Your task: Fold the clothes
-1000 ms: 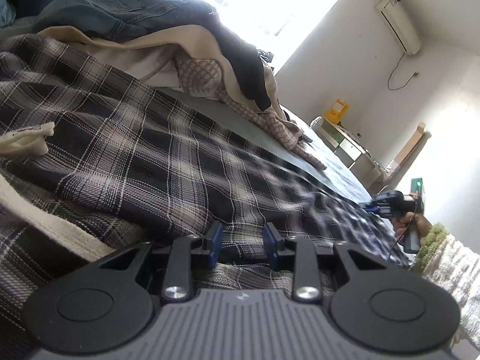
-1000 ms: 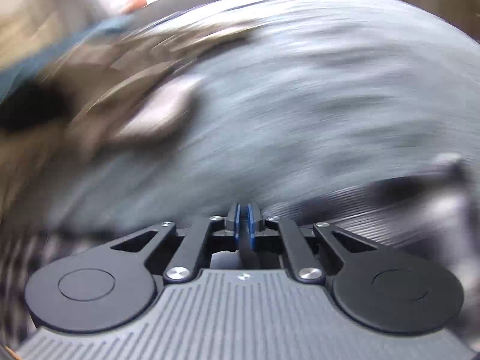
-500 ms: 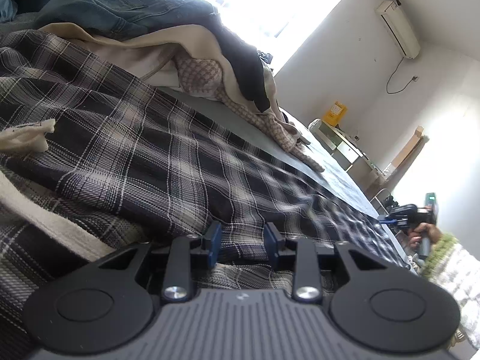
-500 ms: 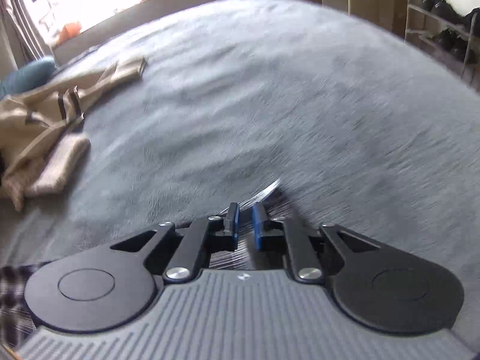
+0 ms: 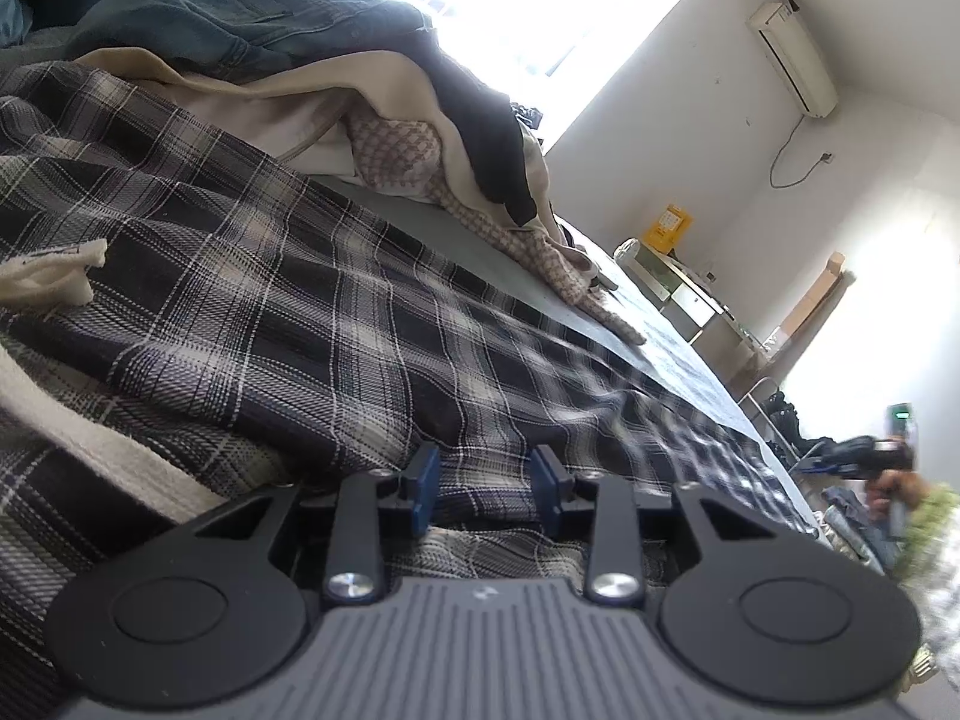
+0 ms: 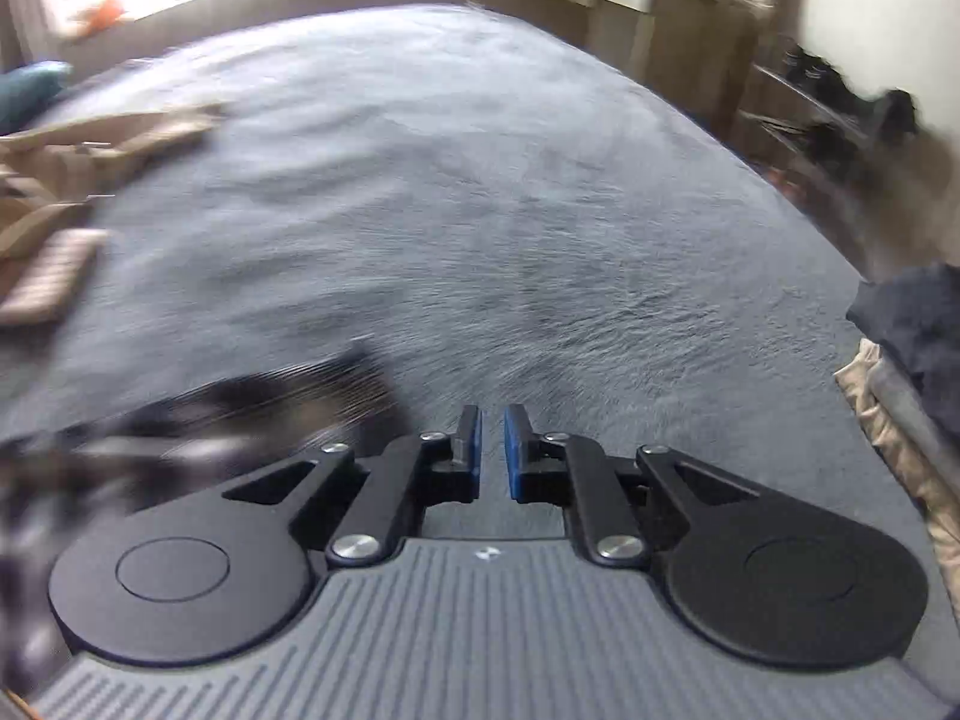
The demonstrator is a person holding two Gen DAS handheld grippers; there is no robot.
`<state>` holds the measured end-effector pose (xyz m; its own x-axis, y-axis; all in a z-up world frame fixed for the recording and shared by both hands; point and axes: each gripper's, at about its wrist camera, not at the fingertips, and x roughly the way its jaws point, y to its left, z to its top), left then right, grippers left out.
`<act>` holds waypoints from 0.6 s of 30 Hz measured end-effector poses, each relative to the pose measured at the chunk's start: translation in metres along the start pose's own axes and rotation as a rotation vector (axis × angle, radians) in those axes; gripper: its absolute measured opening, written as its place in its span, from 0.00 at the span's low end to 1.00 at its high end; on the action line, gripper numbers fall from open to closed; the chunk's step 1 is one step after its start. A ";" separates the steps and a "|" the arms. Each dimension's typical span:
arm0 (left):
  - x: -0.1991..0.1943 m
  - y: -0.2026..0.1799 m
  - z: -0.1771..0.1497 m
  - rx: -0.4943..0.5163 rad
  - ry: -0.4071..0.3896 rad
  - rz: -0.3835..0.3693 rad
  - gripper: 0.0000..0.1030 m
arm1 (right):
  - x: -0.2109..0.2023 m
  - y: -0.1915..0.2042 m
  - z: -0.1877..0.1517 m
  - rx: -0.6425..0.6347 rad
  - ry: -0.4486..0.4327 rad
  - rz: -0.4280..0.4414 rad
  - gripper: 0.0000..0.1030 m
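A grey bed cover point(image 6: 480, 192) is taken as the landmark, and most of it is seen bare in the right wrist view. A plaid shirt point(image 5: 312, 324) is spread over the near part of the cover and fills most of the left wrist view; in the right wrist view only a blurred dark corner of it point(image 6: 282, 396) is seen, to the left of the fingers. Beyond the shirt, a pile of clothes point(image 5: 288, 72) is heaped on the cover (denim on top, beige and dark cloth below, a small-checked piece trailing off towards the far end). A white scrap of cloth point(image 5: 48, 276) lies on the shirt at the left edge. Past the far end of the cover, a low cabinet point(image 5: 678, 288) and a yellow box point(image 5: 666, 228) are seen against the wall, with an air conditioner point(image 5: 792, 60) high above. At the right edge of the cover, a folded stack of dark and tan clothes point(image 6: 906, 372) is seen.

The left gripper point(image 5: 485, 489) is held low over the shirt, pointed slightly downward, its jaws partly spread with a fold of plaid cloth lying between them; whether the pads press on it cannot be told. The right gripper point(image 6: 492, 450) is tilted steeply down over the bare cover, its jaws nearly together with a narrow empty gap. It is also seen far off point(image 5: 882, 456) in the left wrist view, gripped by a hand point(image 5: 894, 489) in a knitted sleeve.
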<state>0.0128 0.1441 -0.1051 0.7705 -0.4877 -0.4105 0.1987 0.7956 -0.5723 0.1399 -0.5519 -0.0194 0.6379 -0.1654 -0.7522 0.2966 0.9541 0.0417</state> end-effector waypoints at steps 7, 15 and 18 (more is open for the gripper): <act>-0.001 0.000 0.000 -0.009 -0.001 -0.004 0.34 | -0.012 0.002 -0.064 -0.080 0.180 0.114 0.09; -0.008 0.000 0.002 -0.034 -0.016 -0.010 0.37 | -0.068 -0.002 -0.075 -0.035 0.051 -0.040 0.13; -0.014 -0.004 0.002 -0.020 -0.028 -0.006 0.42 | -0.091 0.094 -0.088 -0.211 0.036 0.198 0.13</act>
<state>0.0023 0.1483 -0.0960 0.7863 -0.4818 -0.3869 0.1914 0.7852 -0.5888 0.0476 -0.4251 -0.0045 0.6418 0.0343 -0.7661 0.0122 0.9984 0.0549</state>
